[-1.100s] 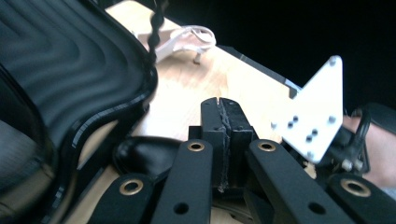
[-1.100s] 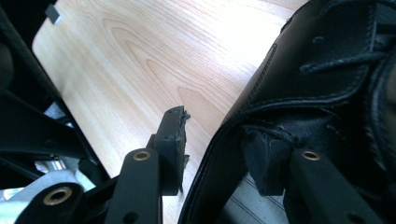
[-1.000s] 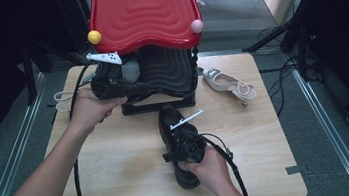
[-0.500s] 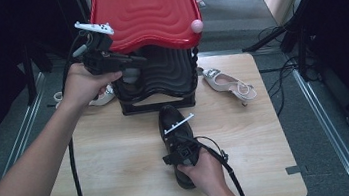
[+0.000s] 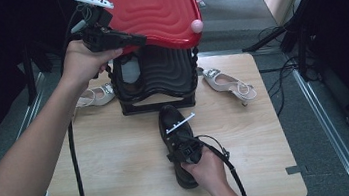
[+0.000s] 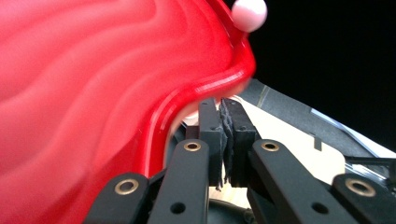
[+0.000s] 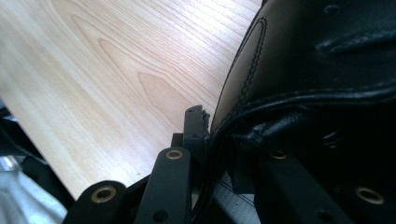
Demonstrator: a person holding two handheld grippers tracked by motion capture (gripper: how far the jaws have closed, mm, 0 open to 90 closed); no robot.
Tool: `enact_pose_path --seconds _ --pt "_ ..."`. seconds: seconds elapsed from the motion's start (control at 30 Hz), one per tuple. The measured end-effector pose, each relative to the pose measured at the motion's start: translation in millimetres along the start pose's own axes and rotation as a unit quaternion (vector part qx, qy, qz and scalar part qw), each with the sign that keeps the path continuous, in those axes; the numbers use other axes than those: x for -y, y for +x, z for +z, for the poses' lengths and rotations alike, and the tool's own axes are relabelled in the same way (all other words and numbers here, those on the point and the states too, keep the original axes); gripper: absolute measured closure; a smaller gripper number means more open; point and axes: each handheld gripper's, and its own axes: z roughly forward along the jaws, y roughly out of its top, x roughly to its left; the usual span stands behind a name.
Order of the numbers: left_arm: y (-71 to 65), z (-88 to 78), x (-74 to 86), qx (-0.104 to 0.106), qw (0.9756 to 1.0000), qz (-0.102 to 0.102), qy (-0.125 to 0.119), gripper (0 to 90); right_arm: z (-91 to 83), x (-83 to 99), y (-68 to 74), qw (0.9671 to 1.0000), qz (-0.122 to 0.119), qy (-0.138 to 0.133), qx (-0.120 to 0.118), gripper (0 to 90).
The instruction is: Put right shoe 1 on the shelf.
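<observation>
At desk centre, black shoe (image 5: 177, 143) lies below rack (image 5: 156, 82) – right tongs (image 5: 181, 145) just closed on its collar edge, prob to lift it. Left tongs (image 6: 225, 135) shut, nothing between, raised by red lid (image 5: 149, 10) – maybe holding it up for access.
</observation>
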Motion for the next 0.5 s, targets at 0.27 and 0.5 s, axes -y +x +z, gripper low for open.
enact_pose_path --seconds 0.27,0.5 --pt "8.6 7.8 -14.9 -0.040 0.9991 -0.002 0.010 88.1 -26.8 7.0 -25.7 0.9974 0.041 -0.028 -0.052 86.9" --pt "12.2 10.8 -21.1 -0.059 0.9981 0.012 0.016 89.4 -53.5 10.7 -44.0 0.9937 0.068 -0.052 -0.072 87.6"
